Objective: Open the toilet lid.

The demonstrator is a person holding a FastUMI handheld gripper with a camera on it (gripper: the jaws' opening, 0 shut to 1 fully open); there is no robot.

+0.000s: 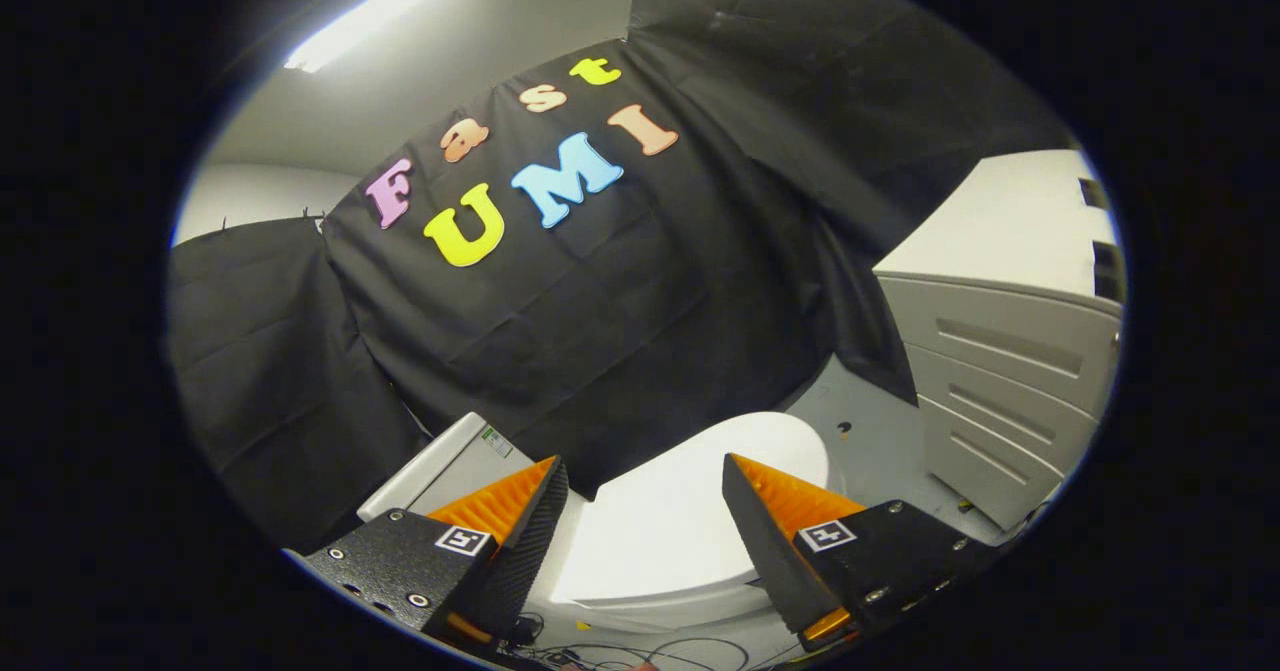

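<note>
Nothing opened yet: the toilet lid (690,511) lies flat and closed just beyond the gripper (645,481), whose fingers are spread wide and empty, so the whole lift remains.

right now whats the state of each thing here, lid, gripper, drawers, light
toilet lid: down, closed over the bowl, untouched
gripper: open, fingers apart with the lid beyond them, holding nothing
cabinet drawers: all pushed shut
ceiling light: on
</note>
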